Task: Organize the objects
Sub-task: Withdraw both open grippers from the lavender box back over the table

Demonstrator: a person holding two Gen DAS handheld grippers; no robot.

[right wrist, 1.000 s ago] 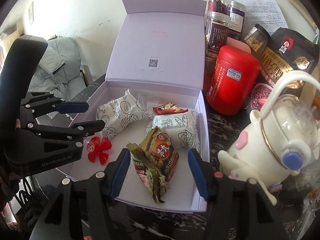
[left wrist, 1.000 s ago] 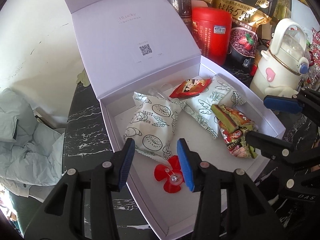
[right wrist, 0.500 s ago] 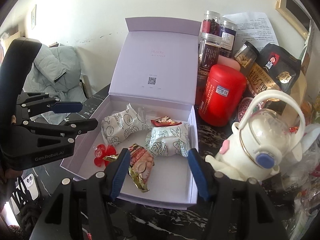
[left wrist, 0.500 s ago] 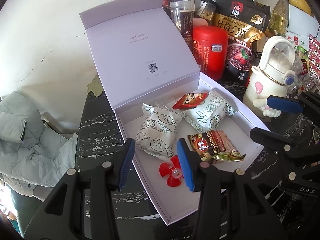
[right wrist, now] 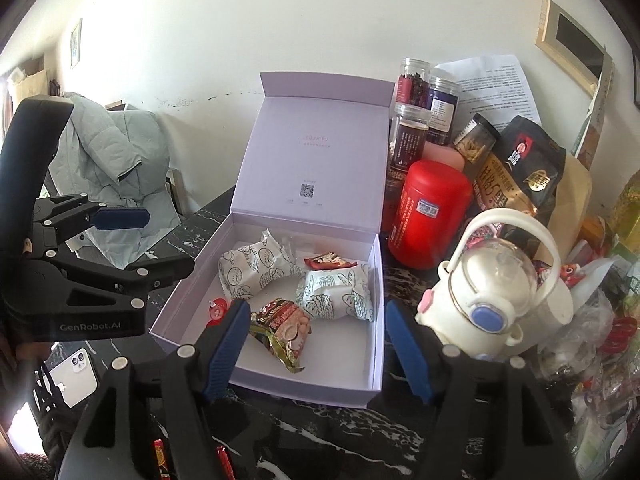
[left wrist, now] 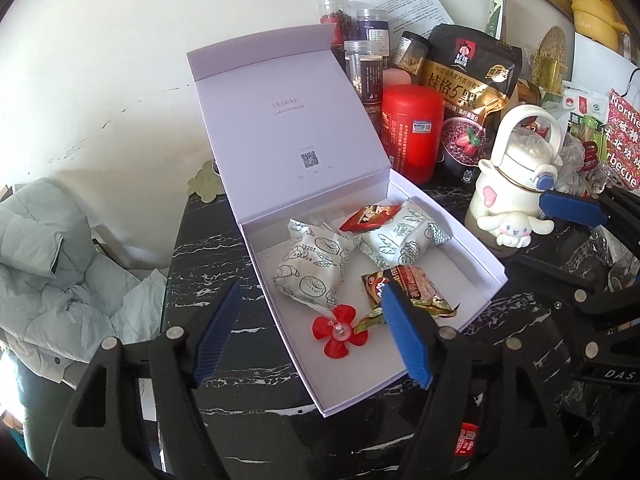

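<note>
Box [left wrist: 472, 256]: open and lavender on the dark marble table [left wrist: 216, 248]; I see its lid upright against the wall.
Snack pack [right wrist: 282, 330]: brown-gold, crinkled, flat in the box front; long axis runs from near-right to far-left in the right view.
Left gripper [left wrist: 308, 332]: jaws opening, empty.
Right gripper [right wrist: 316, 350]: jaws opening, nothing gripped, above box front.

Open lilac box [left wrist: 476, 256]: two white pastry packs [left wrist: 312, 264], red flower clip [left wrist: 338, 330], gold snack pack [left wrist: 408, 284], small red sachet [left wrist: 370, 214].
</note>
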